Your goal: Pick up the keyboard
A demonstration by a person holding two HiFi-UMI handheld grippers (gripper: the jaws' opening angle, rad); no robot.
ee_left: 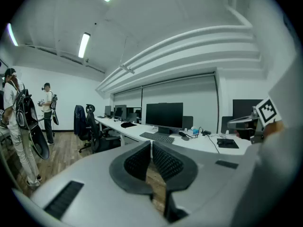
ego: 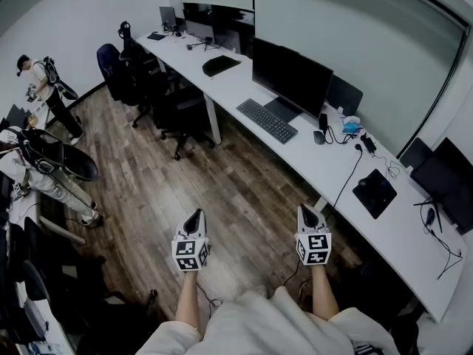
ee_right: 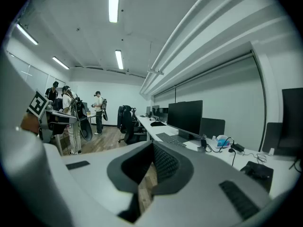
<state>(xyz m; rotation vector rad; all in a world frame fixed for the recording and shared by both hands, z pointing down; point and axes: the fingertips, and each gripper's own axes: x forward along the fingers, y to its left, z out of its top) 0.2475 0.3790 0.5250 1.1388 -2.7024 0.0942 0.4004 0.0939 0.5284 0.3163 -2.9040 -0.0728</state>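
Observation:
A dark grey keyboard point(ego: 267, 120) lies on the long white desk point(ego: 244, 87) in front of a black monitor point(ego: 291, 78). It also shows in the left gripper view as the keyboard point(ee_left: 157, 137) and in the right gripper view as the keyboard point(ee_right: 169, 139). My left gripper point(ego: 194, 221) and right gripper point(ego: 310, 216) hover side by side over the wooden floor, well short of the desk. Both are shut with nothing between the jaws. The left gripper point(ee_left: 151, 146) and right gripper point(ee_right: 152, 148) point roughly level toward the desk.
A mouse point(ego: 318, 137), cables and a black mouse pad point(ego: 375, 192) lie right of the keyboard. Black office chairs point(ego: 177, 109) stand along the desk at the left. Two people point(ego: 44, 87) stand at the far left. A second monitor point(ego: 451, 180) is at the right end.

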